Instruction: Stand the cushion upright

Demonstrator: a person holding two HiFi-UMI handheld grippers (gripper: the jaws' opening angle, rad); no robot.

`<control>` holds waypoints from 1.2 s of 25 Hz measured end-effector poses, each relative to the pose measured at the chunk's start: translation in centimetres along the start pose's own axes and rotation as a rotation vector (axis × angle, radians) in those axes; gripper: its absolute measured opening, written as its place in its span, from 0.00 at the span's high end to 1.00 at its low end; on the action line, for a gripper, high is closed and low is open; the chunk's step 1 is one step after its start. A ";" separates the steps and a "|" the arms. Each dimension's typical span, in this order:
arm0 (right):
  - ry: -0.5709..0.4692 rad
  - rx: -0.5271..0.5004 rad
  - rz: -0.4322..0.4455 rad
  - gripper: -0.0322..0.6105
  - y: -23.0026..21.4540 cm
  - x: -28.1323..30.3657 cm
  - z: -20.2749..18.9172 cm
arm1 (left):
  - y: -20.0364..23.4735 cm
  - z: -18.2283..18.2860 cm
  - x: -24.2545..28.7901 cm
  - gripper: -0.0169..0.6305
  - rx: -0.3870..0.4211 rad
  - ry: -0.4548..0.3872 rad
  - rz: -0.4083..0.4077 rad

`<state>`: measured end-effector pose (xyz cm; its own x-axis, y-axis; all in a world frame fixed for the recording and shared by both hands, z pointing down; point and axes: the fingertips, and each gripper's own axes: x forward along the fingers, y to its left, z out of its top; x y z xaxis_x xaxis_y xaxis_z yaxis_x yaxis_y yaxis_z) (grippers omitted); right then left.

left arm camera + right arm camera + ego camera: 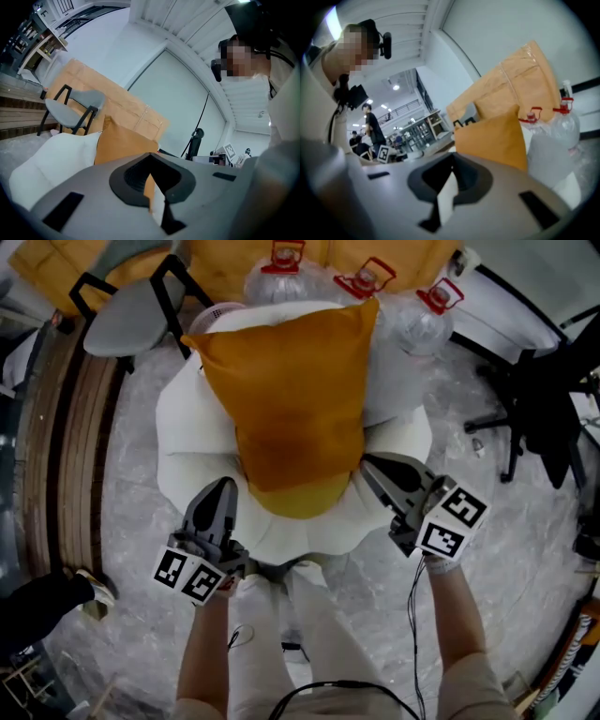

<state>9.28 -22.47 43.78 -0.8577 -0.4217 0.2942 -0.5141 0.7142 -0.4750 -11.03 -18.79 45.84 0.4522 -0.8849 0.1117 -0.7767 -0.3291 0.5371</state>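
Room: grey mottled floor [525, 549], bottles [417, 324] along the top edge, chair [131, 315] at upper left. A white seat [187, 427] at centre is carrying the orange cushion [295, 399], which is leaning back with its long axis running from lower centre toward the top. The left gripper [221, 491] is hovering at lower left and the right gripper [373, 467] at lower right. Both sets of fingers are closed together, holding nothing. The cushion's near edge is lying between them, just ahead, with the right fingers nearer.

My cushion [295, 399] is mustard orange, browner at its middle. The seat [187, 451] is white. My left gripper [223, 488] and right gripper [370, 465] are grey, with black-and-white square markers [453, 521]. The floor [141, 549] is mottled grey.
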 end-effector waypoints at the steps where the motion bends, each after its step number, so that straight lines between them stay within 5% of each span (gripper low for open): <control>1: -0.011 -0.002 0.008 0.92 0.9 -0.4 -0.1 | -0.4 0.0 -0.6 0.94 -0.003 0.012 -0.005; 5: -0.040 0.004 0.030 0.92 4.1 -1.7 -0.2 | -2.5 0.5 -2.6 0.94 -0.058 0.034 -0.072; 11: -0.046 -0.012 0.055 0.92 9.5 -2.8 0.6 | -6.3 2.1 -4.7 0.94 0.010 0.100 -0.129; 30: -0.017 -0.077 0.087 0.92 21.2 -5.3 4.1 | -15.1 10.5 -8.3 0.94 -0.047 0.071 -0.282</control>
<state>2.89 -7.37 28.72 -0.8994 -0.3653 0.2398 -0.4359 0.7891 -0.4328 -7.70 -9.95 28.04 0.6781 -0.7349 0.0094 -0.5955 -0.5418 0.5931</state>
